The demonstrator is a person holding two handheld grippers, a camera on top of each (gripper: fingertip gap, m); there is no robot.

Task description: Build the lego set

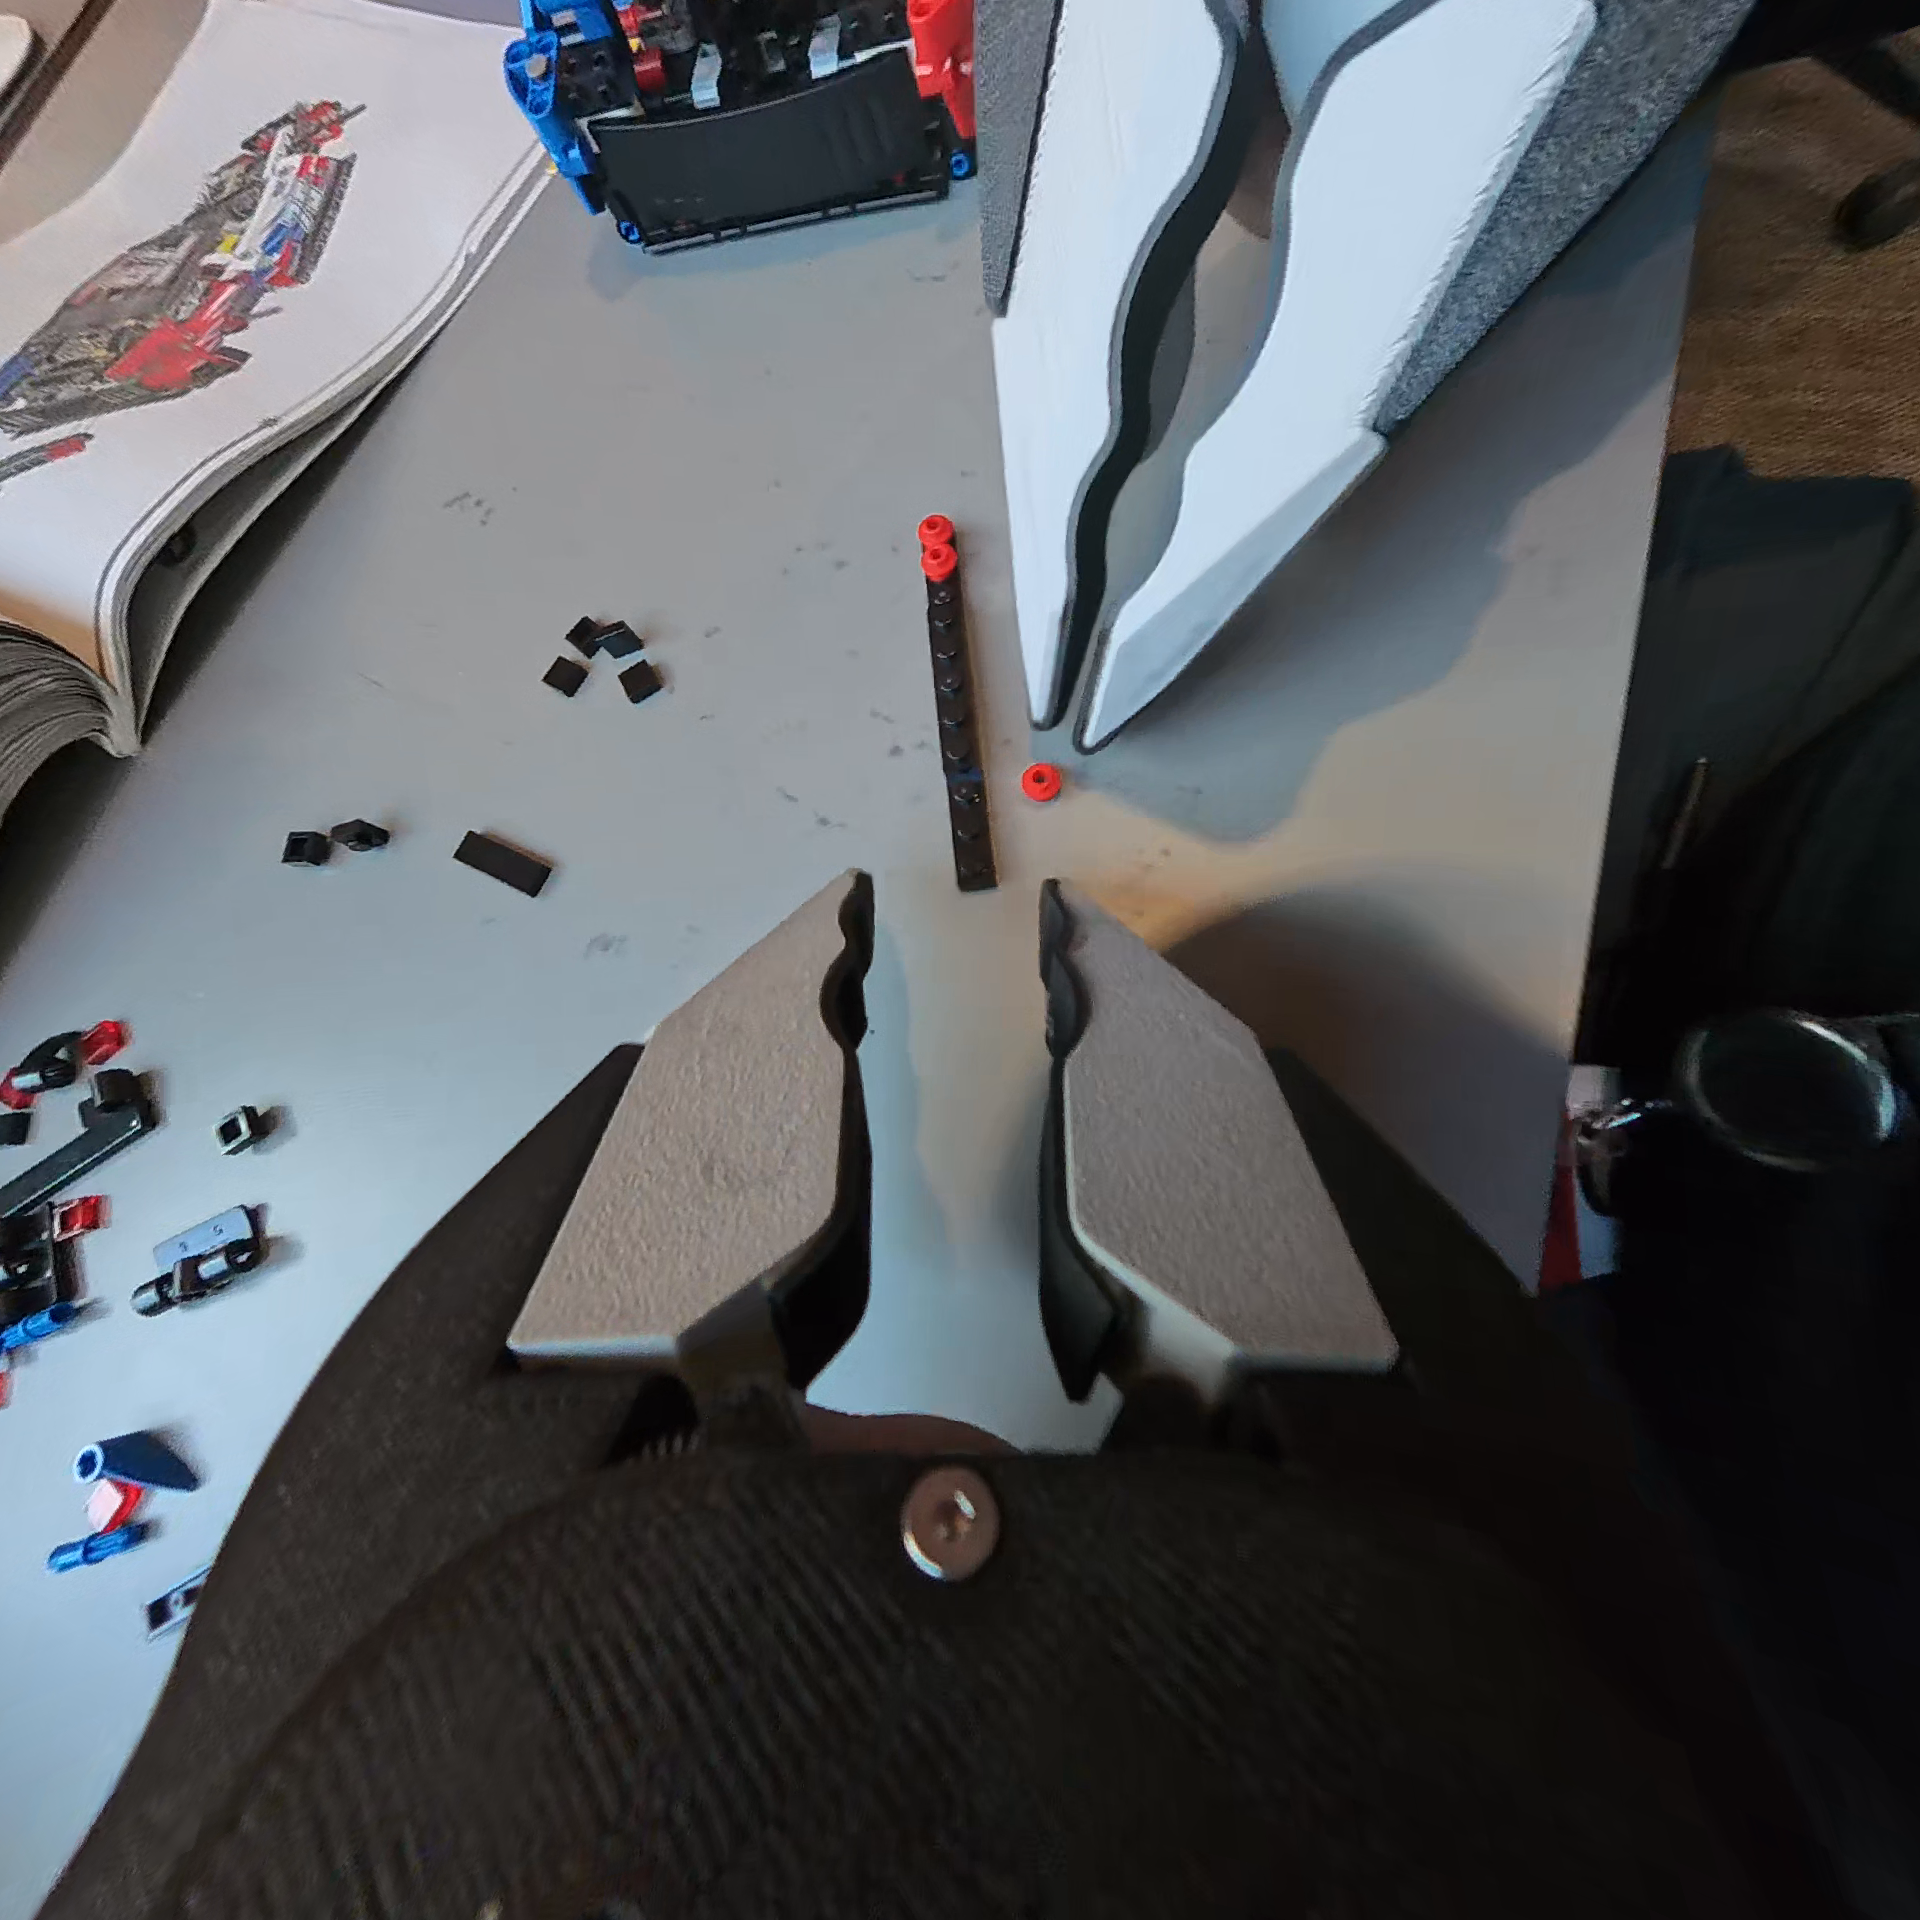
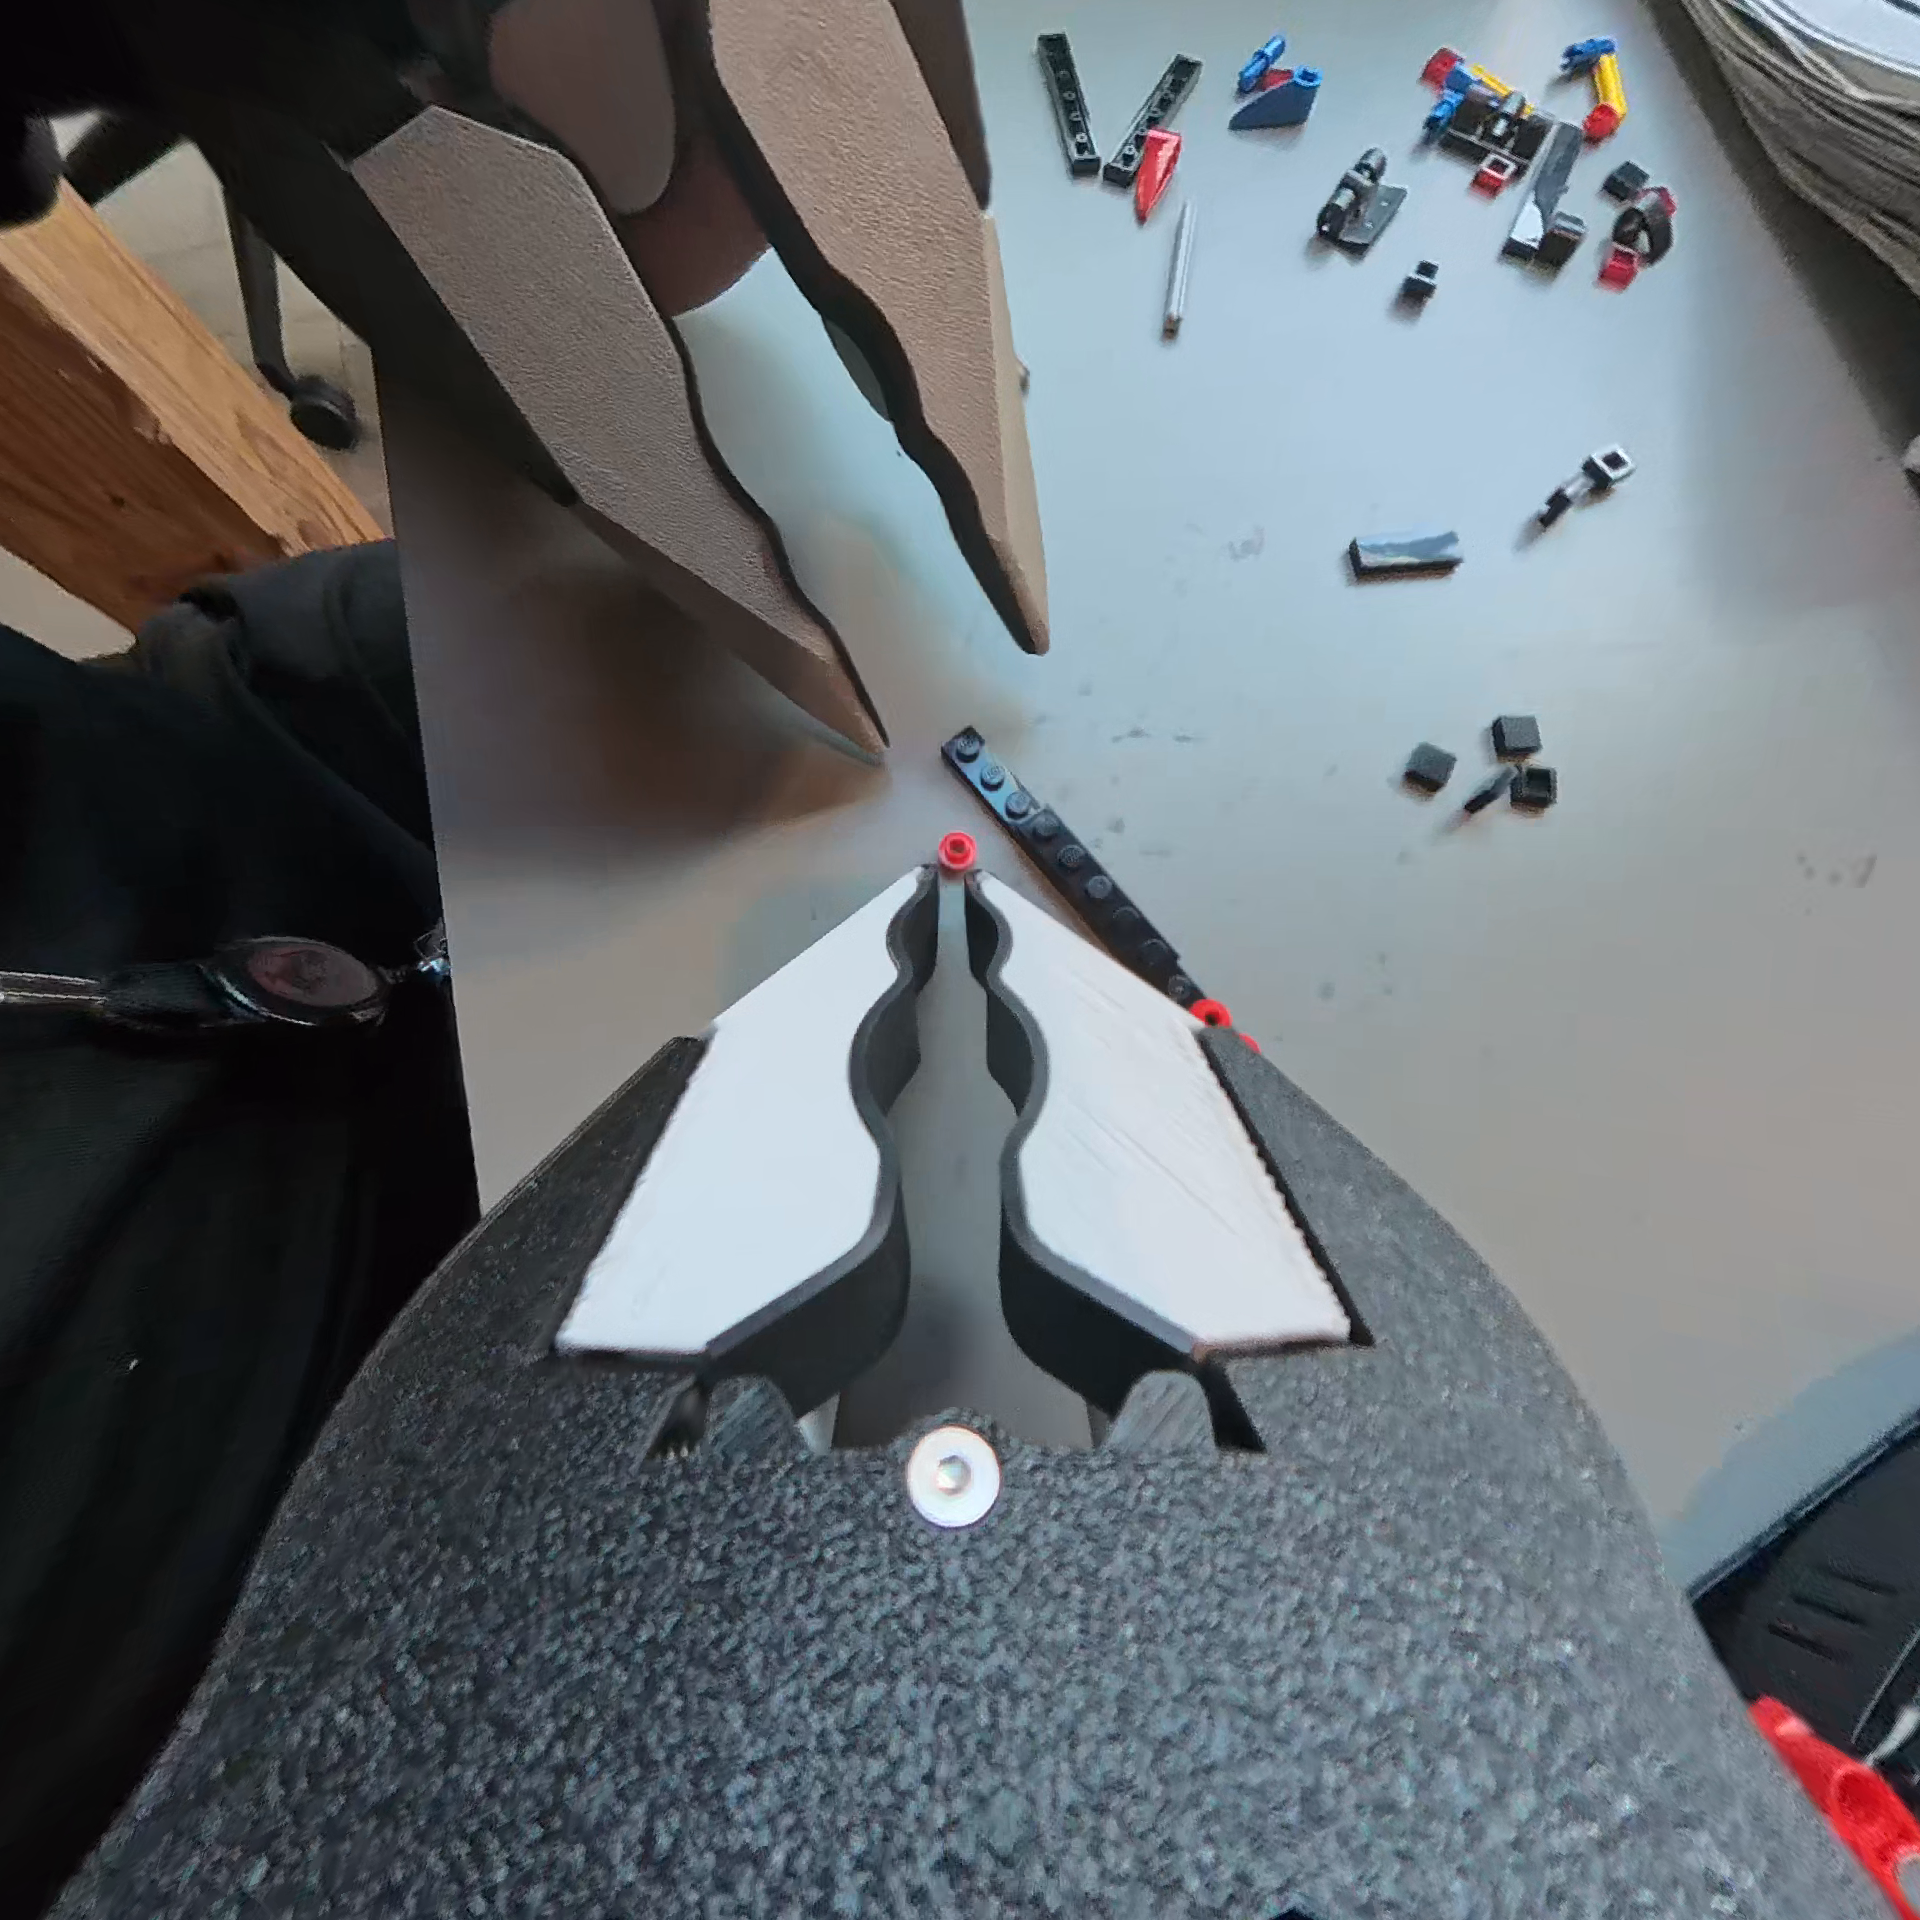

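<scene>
A: From the left wrist view, where does the work sit?

B: A long black studded plate [image 1: 959, 717] lies flat on the grey worktop [image 1: 665, 499], just ahead of the left claw [image 1: 956, 894]. That claw is open, its tips wide apart with nothing between them, the near end of the plate just beyond the gap. Two red round studs [image 1: 936, 545] sit on the plate's far end, and a loose red stud [image 1: 1040, 782] lies on the worktop just beside the plate.

A: And the right claw?

B: In this view the right claw [image 1: 1062, 727] comes down from above with its white fingers nearly together, tips close to the loose stud but apart from it. Only this view shows the instruction book [image 1: 208, 312] at the left and the partly built model [image 1: 748, 125] at the top.

A: What does the right wrist view add?

B: It shows the right claw [image 2: 951, 875] with a narrow slit between its tips, empty, and the loose red stud [image 2: 955, 849] just past them. The black plate [image 2: 1070, 847] runs diagonally beside the right finger, which hides part of its red-studded end [image 2: 1210, 1011]. The left claw [image 2: 961, 696] hangs open opposite. Scattered loose pieces [image 2: 1517, 145] lie farther off, and a wooden block [image 2: 135, 416] shows off the worktop's edge.
</scene>
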